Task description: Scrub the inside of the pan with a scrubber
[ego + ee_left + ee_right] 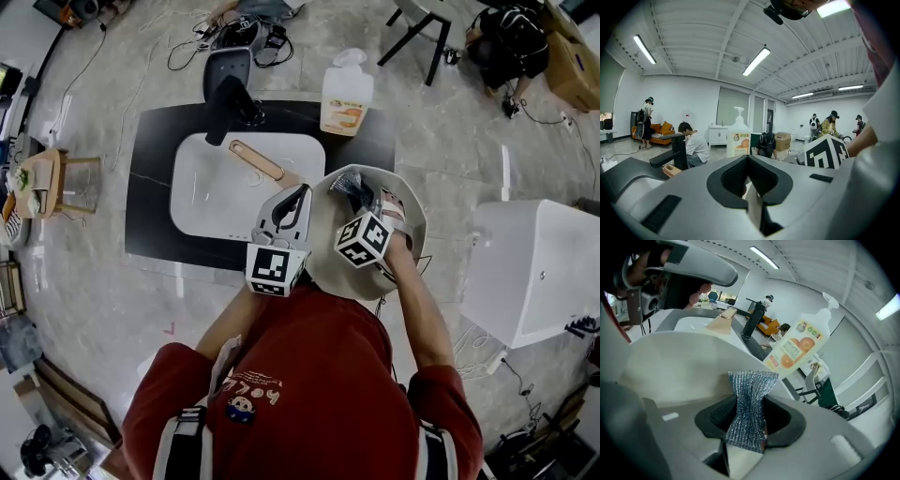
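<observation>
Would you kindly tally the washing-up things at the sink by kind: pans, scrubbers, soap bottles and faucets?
pan: 1
scrubber: 1
soap bottle: 1
faucet: 1
Total: 4

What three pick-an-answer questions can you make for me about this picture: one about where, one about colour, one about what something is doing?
1. Where is the bottle? A) on the floor B) on the counter C) on a chair
2. What colour is the scrubber? A) silver B) red C) green
3. What is the right tool doing? A) gripping the scrubber B) open, empty C) holding the bottle

Answers: 1 B, it stands on the black counter; 2 A, it glitters silver; 3 A, the jaws pinch the scrubber.
</observation>
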The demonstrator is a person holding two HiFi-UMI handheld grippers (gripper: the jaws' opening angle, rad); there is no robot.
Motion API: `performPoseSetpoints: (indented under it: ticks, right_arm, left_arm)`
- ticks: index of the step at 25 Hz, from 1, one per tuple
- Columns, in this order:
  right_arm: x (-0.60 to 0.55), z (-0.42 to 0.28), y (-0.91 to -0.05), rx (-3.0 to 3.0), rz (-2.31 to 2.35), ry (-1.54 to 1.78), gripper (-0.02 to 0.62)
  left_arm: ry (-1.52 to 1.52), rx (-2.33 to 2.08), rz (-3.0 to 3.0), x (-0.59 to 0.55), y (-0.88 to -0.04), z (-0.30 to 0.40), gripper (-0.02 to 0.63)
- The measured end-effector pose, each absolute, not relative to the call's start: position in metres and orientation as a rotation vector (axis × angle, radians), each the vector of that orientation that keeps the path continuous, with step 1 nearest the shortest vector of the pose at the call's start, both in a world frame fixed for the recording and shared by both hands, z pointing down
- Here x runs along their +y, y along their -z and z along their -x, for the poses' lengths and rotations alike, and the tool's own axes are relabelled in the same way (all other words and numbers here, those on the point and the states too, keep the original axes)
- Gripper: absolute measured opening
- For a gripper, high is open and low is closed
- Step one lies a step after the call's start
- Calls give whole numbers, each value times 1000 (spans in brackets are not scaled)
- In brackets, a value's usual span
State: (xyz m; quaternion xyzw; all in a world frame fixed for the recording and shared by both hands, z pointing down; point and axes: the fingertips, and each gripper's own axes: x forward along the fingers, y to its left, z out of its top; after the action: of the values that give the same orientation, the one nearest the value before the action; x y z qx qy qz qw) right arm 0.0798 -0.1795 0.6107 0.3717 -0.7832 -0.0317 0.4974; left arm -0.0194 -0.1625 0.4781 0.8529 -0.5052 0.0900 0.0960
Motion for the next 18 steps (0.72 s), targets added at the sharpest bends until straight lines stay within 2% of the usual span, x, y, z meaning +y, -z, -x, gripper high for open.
performPoseSetpoints:
  ticks: [8,18]
  right_arm:
    - [-148,-54,-635,-1985,-740,-89,181]
    - [-102,-33,-640,-1971,-538,-86,181]
  left_arm:
    - [-249,-1496,-2529,-161,-476,15,5]
    - [-244,-1491,-2532,-159,-476,15,5]
